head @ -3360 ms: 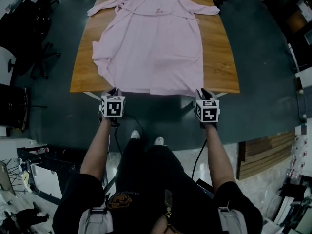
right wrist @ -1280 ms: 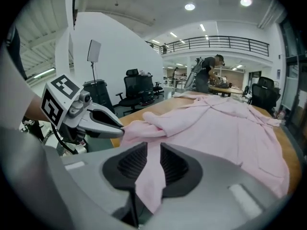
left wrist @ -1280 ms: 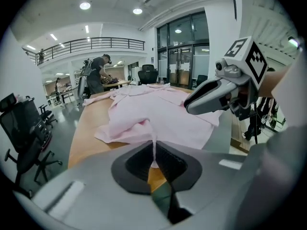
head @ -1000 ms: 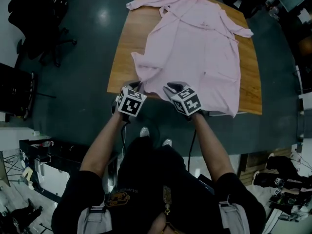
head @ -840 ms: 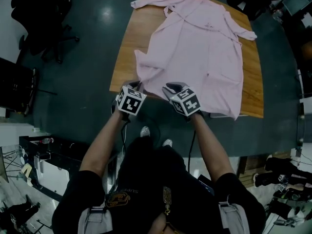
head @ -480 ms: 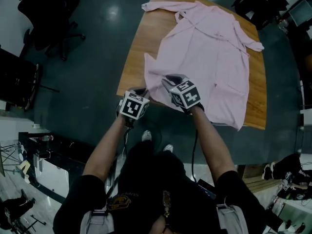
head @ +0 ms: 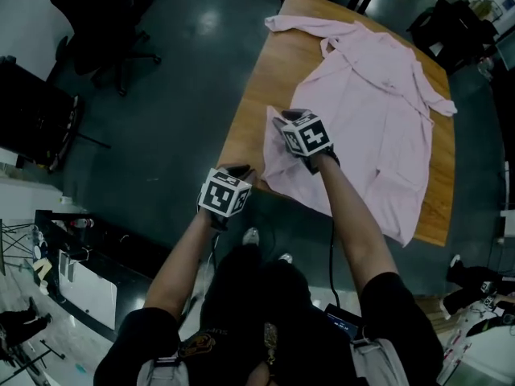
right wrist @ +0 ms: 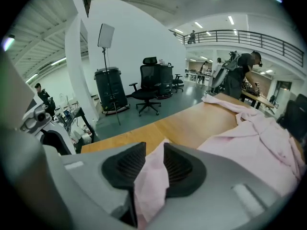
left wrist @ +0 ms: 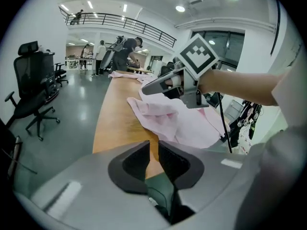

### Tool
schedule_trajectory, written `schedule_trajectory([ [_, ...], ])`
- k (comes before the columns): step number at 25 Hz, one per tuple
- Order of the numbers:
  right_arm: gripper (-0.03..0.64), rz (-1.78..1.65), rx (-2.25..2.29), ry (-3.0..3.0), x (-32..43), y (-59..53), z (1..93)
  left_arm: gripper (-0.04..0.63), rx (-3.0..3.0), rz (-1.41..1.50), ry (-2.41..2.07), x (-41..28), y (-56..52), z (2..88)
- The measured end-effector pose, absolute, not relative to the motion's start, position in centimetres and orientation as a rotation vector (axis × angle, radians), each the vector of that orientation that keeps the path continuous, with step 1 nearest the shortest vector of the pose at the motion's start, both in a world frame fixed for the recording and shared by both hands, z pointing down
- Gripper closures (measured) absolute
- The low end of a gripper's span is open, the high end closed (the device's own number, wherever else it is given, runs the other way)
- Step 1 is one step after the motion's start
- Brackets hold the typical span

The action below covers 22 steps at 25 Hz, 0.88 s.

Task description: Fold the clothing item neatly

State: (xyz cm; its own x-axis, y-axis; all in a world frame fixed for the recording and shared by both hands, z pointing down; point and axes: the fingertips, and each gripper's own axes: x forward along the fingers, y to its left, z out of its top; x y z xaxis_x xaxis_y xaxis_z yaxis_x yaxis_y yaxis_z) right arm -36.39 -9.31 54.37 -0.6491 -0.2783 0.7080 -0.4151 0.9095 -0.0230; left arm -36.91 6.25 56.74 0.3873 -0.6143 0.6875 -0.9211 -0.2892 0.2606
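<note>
A pink long-sleeved garment (head: 378,111) lies spread on the wooden table (head: 257,111), sleeves at the far end. My right gripper (head: 283,121) is over its near left corner, shut on a bunched fold of hem (right wrist: 151,176) that fills the gap. Its jaws have just been opening a little, and the cloth is still between them. My left gripper (head: 238,170) hangs off the table's near corner; its jaws have just been opening and nothing is between them (left wrist: 153,145). In the left gripper view the right gripper (left wrist: 149,89) hovers above the rumpled garment (left wrist: 163,119).
Black office chairs (head: 105,14) stand on the dark floor left of the table, and more dark chairs (head: 451,22) sit at the far right. People (left wrist: 127,51) stand beyond the table's far end. A black bin and a light stand (right wrist: 110,92) are to the side.
The left gripper has come off the hem's left corner and now hangs beside the table. The right gripper has moved left along the hem with cloth in it. The head view has swung.
</note>
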Motion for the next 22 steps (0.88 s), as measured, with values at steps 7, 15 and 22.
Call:
schedule_trajectory([
  [7,0.463,0.298,0.493,-2.197,-38.0,-12.3,59.2,0.395,2.031,0.534,-1.194,-34.5,5.0,56.4],
  [15,0.603,0.280,0.438,-2.232,-38.3,-11.3,58.8,0.392,1.973,0.698,-1.193,-34.2,4.9,60.5],
  [22,0.603,0.263,0.468,-2.378,-34.7,-8.3,52.0,0.520,1.935,0.732,-1.256,-35.5,5.5,60.7],
])
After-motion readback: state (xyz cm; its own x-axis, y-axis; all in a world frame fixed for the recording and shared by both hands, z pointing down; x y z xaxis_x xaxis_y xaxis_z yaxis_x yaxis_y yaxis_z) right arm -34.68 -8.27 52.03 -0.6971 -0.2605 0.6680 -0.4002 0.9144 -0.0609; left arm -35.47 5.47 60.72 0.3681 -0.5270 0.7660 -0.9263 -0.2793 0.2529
